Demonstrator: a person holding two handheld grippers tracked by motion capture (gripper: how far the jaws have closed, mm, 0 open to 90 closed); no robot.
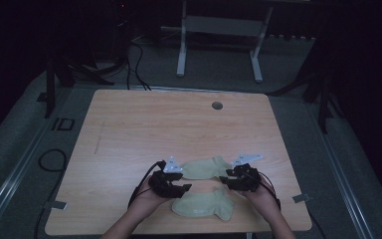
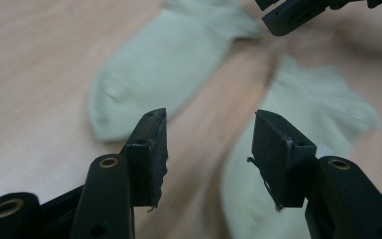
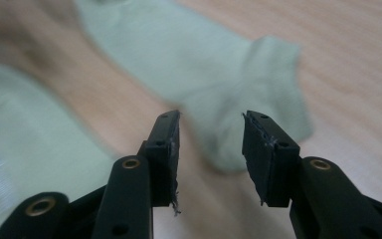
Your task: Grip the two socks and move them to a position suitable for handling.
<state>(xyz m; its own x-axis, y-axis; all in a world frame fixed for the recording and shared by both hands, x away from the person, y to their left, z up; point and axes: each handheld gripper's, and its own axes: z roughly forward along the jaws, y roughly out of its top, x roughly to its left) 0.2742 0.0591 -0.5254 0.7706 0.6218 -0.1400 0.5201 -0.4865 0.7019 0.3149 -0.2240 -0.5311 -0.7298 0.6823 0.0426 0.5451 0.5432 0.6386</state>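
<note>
Both the left gripper (image 1: 185, 187) and the right gripper (image 1: 224, 179) are hovering open, holding nothing, between the far sock (image 1: 206, 167) and the near sock (image 1: 204, 204) on the bench (image 1: 129, 129).

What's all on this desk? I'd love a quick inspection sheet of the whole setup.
Surface: wooden table, round hole near its far edge.
Job's things: two pale green socks, far sock and near sock, lying flat and apart.
Clutter: nothing seen.
Grippers: left gripper and right gripper open, nothing between the jaws.
Cables: black cable trailing from the left gripper.
Surroundings: dim room, white table frame behind.
</note>
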